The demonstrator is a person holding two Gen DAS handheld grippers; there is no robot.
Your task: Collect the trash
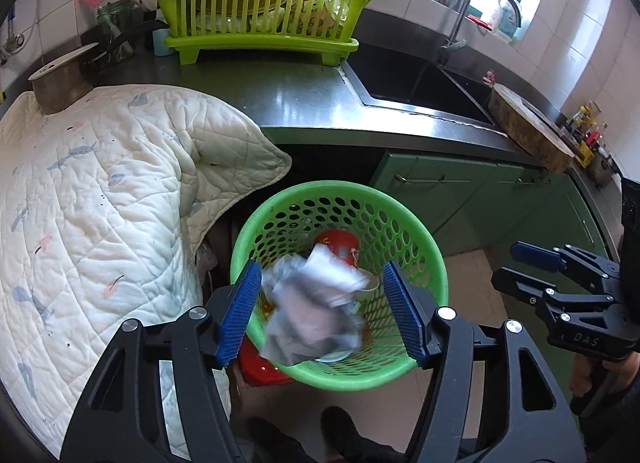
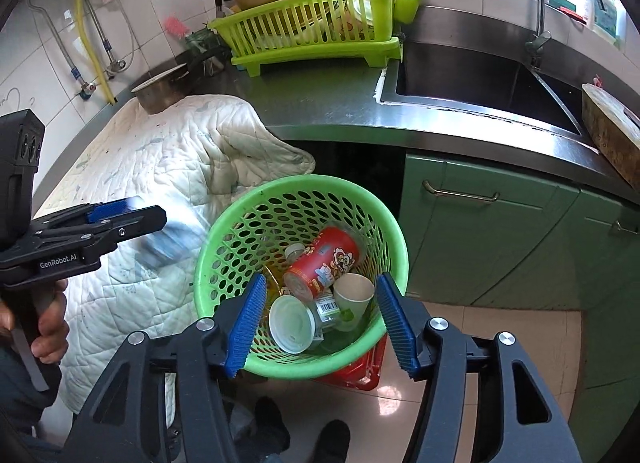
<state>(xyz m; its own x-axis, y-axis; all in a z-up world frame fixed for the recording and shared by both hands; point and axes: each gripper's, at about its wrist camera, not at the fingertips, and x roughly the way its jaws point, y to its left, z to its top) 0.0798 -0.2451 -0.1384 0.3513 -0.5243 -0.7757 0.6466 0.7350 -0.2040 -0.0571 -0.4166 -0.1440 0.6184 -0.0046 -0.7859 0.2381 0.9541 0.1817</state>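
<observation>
A green perforated basket point(image 1: 424, 247) stands on the floor in front of the counter. My left gripper point(image 1: 322, 266) hangs open above it. A crumpled white and grey wad point(image 1: 312, 315), blurred, sits loose between the blue pads over the basket's mouth. In the right wrist view the same wad point(image 2: 168, 247) is a bluish blur just under the left gripper point(image 2: 148, 209), left of the basket rim point(image 2: 204, 251). Inside lie a red can point(image 2: 324, 259), a paper cup point(image 2: 352, 299) and a white lidded cup point(image 2: 290, 323). My right gripper point(image 2: 321, 279) stands open over the basket, holding nothing.
A white quilted cloth point(image 1: 100, 203) drapes over the counter's left end and hangs beside the basket. A lime dish rack point(image 1: 260, 23) and a sink point(image 1: 420, 83) sit further back. Green cabinets point(image 2: 500, 231) stand to the right. A red object point(image 2: 356, 371) lies under the basket. The person's shoes point(image 2: 332, 439) are near.
</observation>
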